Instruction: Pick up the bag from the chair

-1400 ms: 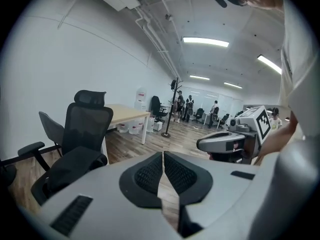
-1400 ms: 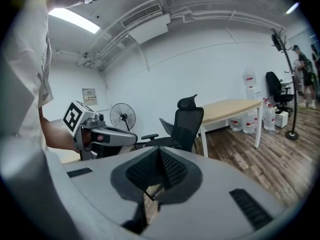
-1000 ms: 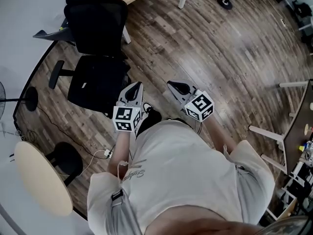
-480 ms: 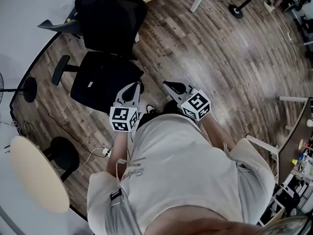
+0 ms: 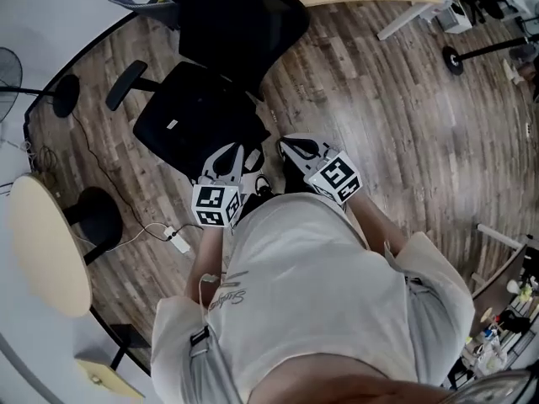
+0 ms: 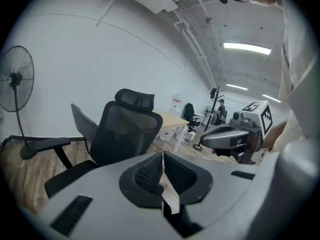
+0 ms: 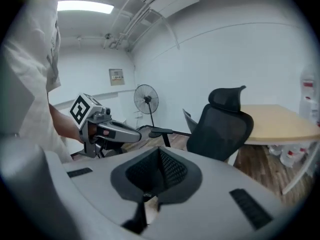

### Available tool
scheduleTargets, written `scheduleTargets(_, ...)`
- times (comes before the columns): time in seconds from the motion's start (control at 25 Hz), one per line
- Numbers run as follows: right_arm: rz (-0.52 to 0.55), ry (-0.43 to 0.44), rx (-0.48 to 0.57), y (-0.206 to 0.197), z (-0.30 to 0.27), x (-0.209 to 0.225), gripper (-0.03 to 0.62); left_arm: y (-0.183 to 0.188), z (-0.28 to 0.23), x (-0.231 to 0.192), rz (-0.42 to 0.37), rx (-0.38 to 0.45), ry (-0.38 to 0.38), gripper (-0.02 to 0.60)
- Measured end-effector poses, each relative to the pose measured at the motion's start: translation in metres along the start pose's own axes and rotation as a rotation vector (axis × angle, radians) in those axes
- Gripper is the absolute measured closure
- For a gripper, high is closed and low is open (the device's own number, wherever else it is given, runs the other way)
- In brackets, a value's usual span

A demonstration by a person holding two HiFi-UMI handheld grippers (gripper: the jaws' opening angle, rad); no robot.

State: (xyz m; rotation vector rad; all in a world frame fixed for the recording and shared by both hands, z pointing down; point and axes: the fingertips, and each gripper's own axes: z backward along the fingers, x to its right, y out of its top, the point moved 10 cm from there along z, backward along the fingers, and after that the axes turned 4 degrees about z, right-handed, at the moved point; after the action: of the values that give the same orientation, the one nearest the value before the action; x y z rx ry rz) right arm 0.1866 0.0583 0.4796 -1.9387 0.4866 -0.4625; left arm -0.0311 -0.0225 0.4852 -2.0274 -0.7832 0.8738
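Approach stage: the left gripper (image 5: 232,151) and right gripper (image 5: 288,146), both pressed together on nothing, are pointing towards the black mesh office chair (image 5: 244,23). What appears to be the flat black bag (image 5: 198,124) is lying on its seat, not yet grasped.

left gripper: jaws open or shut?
Shut. In the left gripper view the left gripper has its two mesh pads meeting at the tips with nothing between them. The chair stands ahead, untouched.
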Motion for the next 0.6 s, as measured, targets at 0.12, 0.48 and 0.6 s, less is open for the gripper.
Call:
scheduleTargets(0.12,0.122,0.125,-0.022,0.011,-0.027,0.026,0.599,0.005,-0.006,-0.010,0.029,-0.006,0.078,0.558)
scheduleTargets(0.48,0.228,0.429,-0.010,0.021,-0.087,0.075,0.597,0.005,-0.003,-0.026,0.121,0.014,0.307,0.558)
scheduleTargets(0.6,0.237,0.494,-0.028,0.018,-0.100,0.084,0.597,-0.002,0.001,-0.023,0.159,0.029,0.385,0.558)
